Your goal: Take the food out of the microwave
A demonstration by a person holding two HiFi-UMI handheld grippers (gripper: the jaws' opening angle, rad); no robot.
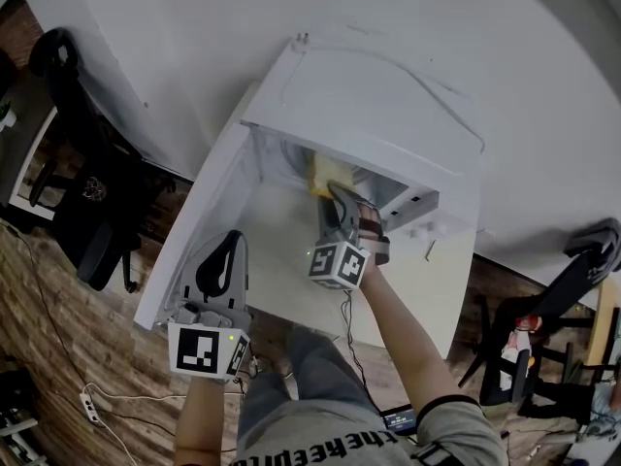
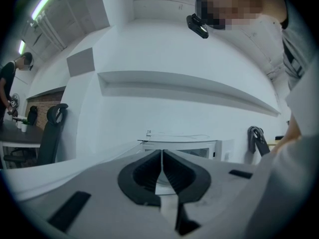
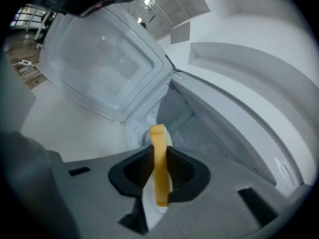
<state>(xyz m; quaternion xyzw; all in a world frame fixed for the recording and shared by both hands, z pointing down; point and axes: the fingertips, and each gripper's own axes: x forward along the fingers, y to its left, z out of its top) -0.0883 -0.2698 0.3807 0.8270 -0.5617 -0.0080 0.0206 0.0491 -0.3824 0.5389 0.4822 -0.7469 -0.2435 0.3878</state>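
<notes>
A white microwave stands on a white table with its door swung open to the left. My right gripper reaches into the cavity and is shut on a flat yellow piece of food. In the right gripper view the yellow food stands on edge between the pads of the right gripper, above a white plate, with the cavity behind. My left gripper hovers by the door's near edge, shut and empty. In the left gripper view the left gripper has its jaws touching and points at the microwave.
The white table carries the microwave against a white wall. Black office chairs stand to the left and another chair to the right. A power strip with cables lies on the wooden floor. A person stands far left.
</notes>
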